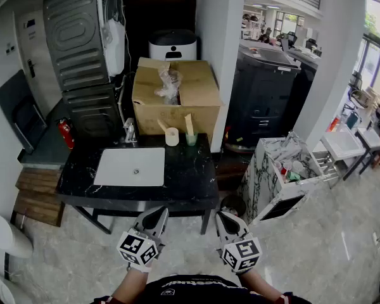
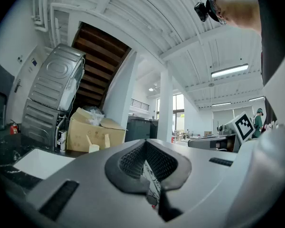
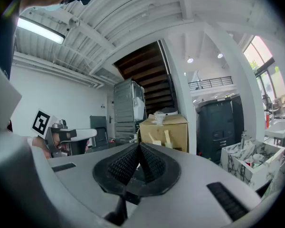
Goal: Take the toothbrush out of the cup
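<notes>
At the back of the black counter (image 1: 190, 176) a cream cup (image 1: 171, 137) holds a leaning wooden-handled toothbrush (image 1: 163, 126). Beside it on the right, a small green cup (image 1: 191, 139) has a flat wooden piece standing in it. Both cups show small and far in the left gripper view (image 2: 93, 147) and the right gripper view (image 3: 156, 140). My left gripper (image 1: 159, 213) and right gripper (image 1: 223, 217) hover side by side before the counter's front edge, well short of the cups. Each is shut with nothing between its jaws, as the left gripper (image 2: 145, 144) and right gripper (image 3: 139, 148) views show.
A white sink (image 1: 130, 166) with a faucet (image 1: 130, 132) is set in the counter's left half. A cardboard box (image 1: 175, 97) stands just behind the cups. A marble-patterned bin (image 1: 275, 176) sits to the right, grey appliances (image 1: 82, 56) and a fire extinguisher (image 1: 66, 133) to the left.
</notes>
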Motion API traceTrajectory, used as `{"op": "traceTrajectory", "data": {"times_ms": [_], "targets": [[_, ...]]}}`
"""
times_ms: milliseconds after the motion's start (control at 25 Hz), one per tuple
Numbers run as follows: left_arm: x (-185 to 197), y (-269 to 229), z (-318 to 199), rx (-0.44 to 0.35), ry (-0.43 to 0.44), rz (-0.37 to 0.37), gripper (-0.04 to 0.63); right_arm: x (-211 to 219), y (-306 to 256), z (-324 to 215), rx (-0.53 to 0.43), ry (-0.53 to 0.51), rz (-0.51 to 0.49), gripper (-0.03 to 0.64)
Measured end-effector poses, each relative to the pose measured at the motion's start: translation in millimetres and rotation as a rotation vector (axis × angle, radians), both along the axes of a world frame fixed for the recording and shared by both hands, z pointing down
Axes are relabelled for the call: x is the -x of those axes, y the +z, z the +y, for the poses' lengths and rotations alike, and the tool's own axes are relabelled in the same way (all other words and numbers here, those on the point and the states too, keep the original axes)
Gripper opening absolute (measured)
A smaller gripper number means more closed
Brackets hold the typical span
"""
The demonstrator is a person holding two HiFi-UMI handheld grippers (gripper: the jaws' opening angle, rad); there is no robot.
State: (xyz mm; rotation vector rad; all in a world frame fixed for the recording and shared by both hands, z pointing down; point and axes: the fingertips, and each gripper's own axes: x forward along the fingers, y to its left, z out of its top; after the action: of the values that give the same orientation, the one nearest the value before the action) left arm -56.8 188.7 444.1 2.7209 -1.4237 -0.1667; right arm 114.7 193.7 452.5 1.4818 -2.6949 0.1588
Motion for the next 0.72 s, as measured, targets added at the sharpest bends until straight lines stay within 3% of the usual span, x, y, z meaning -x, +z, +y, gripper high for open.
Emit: {"op": "traceTrajectory", "data": {"times_ms": [720], "targets": [[-19,0,-16,0.011,-0.027,0.017,0.014,-17,-5,-15,-0.018,-0.033,-0.059,0.037]]}}
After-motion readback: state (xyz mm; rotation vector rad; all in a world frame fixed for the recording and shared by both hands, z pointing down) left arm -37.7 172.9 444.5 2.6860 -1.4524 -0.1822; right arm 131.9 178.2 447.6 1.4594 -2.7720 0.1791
